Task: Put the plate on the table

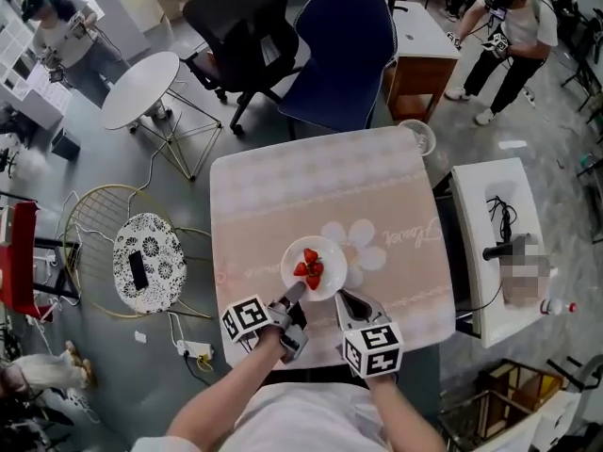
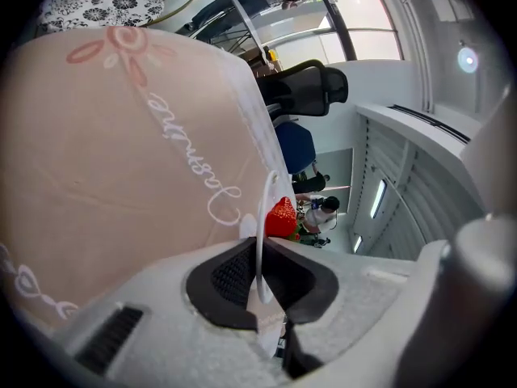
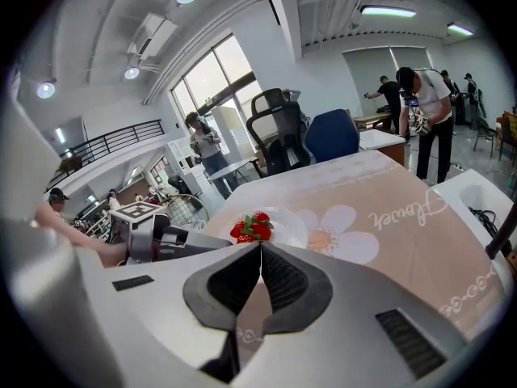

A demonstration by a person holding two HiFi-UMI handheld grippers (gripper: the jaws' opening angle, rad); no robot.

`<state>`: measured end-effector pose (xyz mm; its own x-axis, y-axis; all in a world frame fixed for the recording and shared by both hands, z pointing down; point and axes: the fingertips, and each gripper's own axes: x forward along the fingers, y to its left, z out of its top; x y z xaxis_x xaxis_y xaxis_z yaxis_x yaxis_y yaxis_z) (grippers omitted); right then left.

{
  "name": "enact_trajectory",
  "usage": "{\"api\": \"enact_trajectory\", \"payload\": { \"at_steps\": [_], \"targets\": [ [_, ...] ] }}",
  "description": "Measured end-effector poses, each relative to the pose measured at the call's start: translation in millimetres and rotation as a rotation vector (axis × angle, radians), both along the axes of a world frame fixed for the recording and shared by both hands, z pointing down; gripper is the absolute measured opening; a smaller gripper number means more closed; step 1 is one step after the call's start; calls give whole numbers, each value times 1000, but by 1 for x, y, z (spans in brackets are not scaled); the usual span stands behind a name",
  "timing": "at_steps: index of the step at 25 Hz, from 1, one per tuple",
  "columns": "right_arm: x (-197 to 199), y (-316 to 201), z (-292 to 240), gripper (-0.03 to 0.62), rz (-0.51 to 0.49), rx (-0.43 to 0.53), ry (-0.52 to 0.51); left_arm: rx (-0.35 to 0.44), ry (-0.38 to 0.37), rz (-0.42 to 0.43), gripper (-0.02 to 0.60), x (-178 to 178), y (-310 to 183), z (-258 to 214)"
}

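A white plate (image 1: pixel 325 269) with red strawberries (image 1: pixel 310 268) sits low over the near part of the pink flowered tablecloth (image 1: pixel 283 196); I cannot tell whether it touches the cloth. My left gripper (image 1: pixel 294 293) is shut on the plate's near left rim. In the left gripper view the rim (image 2: pixel 262 241) stands edge-on between the pads of the left gripper (image 2: pixel 260 277), with a strawberry (image 2: pixel 281 217) behind it. My right gripper (image 1: pixel 345 297) is just off the plate's near right edge. Its pads are shut together on nothing in the right gripper view (image 3: pixel 259 257), with the plate (image 3: pixel 279 225) beyond.
A blue chair (image 1: pixel 341 55) and a black office chair (image 1: pixel 240 26) stand behind the table. A small clear bowl (image 1: pixel 417 137) is at the far right corner. A white side table (image 1: pixel 499 243) is at the right, a patterned stool (image 1: pixel 148 262) at the left. People stand in the background.
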<state>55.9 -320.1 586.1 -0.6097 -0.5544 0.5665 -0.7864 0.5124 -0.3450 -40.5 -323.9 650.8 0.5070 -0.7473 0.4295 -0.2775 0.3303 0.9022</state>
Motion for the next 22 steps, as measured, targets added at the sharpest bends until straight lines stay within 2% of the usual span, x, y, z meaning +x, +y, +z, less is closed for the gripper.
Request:
{"api": "enact_trajectory", "payload": {
  "at_steps": [15, 22],
  "targets": [
    [0, -27, 12, 5, -43, -25, -29, -41, -82, 5, 23, -1, -12, 17],
    [1, -20, 17, 5, -41, -48, -44, -49, -128, 55, 25, 1, -10, 19]
  ]
}}
